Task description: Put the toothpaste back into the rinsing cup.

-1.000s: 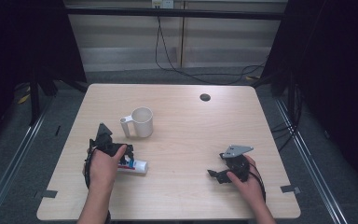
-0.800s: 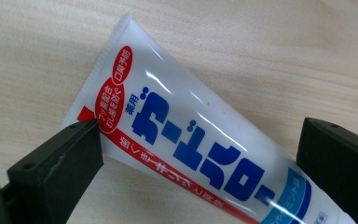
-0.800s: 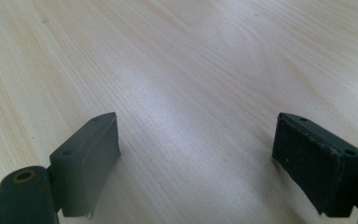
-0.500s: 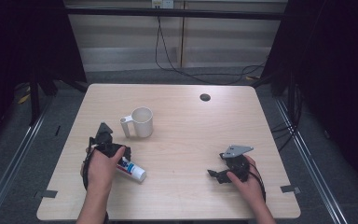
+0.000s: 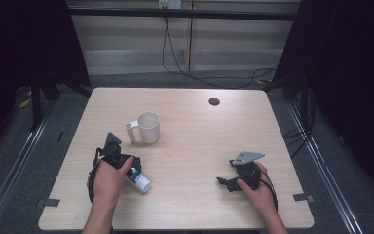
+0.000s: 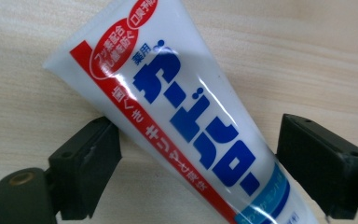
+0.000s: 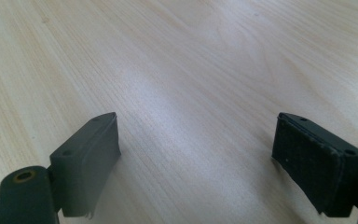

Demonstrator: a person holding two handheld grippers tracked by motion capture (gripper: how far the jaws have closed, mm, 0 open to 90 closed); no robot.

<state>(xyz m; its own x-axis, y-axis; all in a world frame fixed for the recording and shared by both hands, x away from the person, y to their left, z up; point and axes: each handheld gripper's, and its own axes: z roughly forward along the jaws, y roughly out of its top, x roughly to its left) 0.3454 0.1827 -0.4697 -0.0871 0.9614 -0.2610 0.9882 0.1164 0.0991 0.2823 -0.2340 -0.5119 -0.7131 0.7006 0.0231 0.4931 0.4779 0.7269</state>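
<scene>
A white toothpaste tube [image 5: 139, 181] with red and blue print lies on the wooden table [image 5: 199, 141] at the front left. My left gripper [image 5: 132, 171] points down over it. In the left gripper view the tube [image 6: 191, 102] runs slantwise between the two jaws of the left gripper [image 6: 198, 140]. The jaws have just been opening: the left pad [image 6: 86, 163] sits at the tube's edge and a sliver of wood shows before the right pad [image 6: 321, 163]. My right gripper [image 5: 225, 182] rests at the front right, and the right gripper [image 7: 196, 154] stands open over bare wood.
A white mug [image 5: 148, 127] stands upright behind the left hand, with its handle to the left. A dark round grommet [image 5: 214, 101] sits near the far edge. Cables hang behind the table, and dark curtains flank it.
The left hand and its gripper have shifted slightly toward the near edge. The tube has swung from nearly crosswise to slanted, cap end nearer me. The right hand has not moved.
</scene>
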